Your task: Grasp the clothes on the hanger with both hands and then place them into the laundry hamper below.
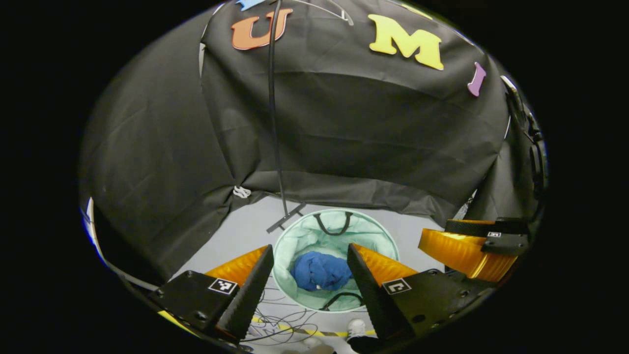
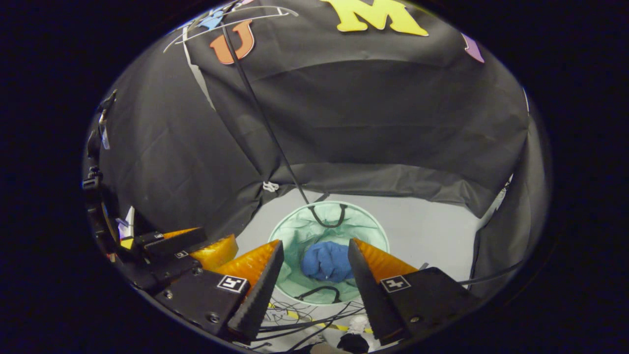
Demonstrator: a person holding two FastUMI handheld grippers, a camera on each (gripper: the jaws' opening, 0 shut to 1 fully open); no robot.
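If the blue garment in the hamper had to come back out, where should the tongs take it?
Probably at the raised bunched fold on top of the blue garment, coming straight down through the hamper's open mouth. It lies crumpled at the bottom, walled all around, so no side approach looks workable.

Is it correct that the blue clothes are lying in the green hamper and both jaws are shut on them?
Not quite. The blue clothes do lie in the green hamper, but the left gripper and right gripper stand open above them, holding nothing, as the left and right gripper views show.
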